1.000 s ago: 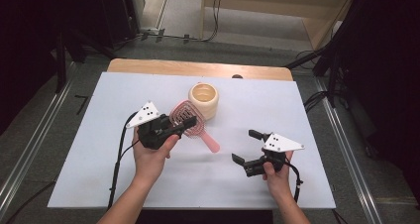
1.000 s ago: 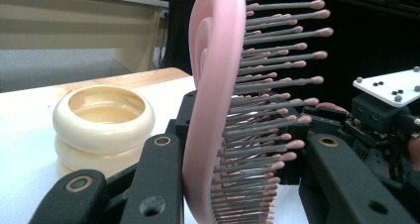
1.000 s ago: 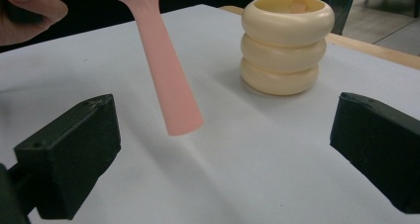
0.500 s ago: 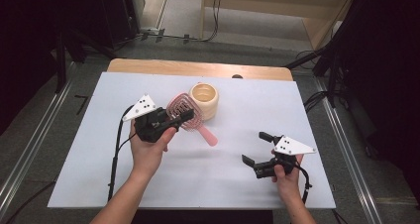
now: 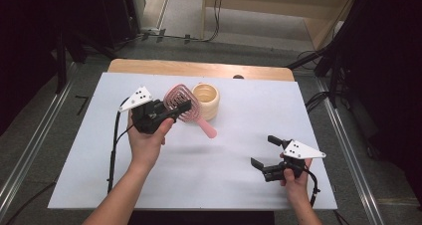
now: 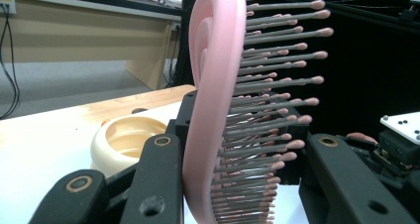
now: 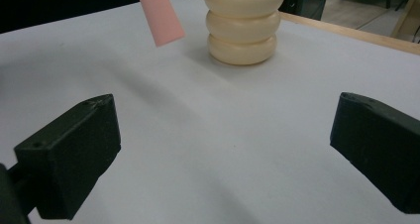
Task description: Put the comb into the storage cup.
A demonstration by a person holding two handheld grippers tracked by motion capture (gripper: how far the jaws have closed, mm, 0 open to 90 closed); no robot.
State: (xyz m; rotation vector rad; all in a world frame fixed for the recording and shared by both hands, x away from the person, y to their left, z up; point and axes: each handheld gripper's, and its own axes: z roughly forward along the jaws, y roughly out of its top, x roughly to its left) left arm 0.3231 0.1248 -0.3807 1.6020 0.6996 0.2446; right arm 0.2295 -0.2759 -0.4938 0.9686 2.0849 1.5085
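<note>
Since a second ago the left tongs (image 5: 175,110) have carried the pink hairbrush (image 5: 180,101) up and toward twelve o'clock, so its head now hangs just beside the cream ribbed cup (image 5: 206,99), at the cup's nine o'clock, handle slanting toward five. They stay clamped on the brush head. The right tongs (image 5: 263,151) have drifted toward four o'clock, spread wide with nothing between them, low over the white surface (image 5: 214,180).

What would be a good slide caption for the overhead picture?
Left gripper lifts a pink hairbrush beside a cream ribbed cup, while the open right gripper waits over the white table.
</note>
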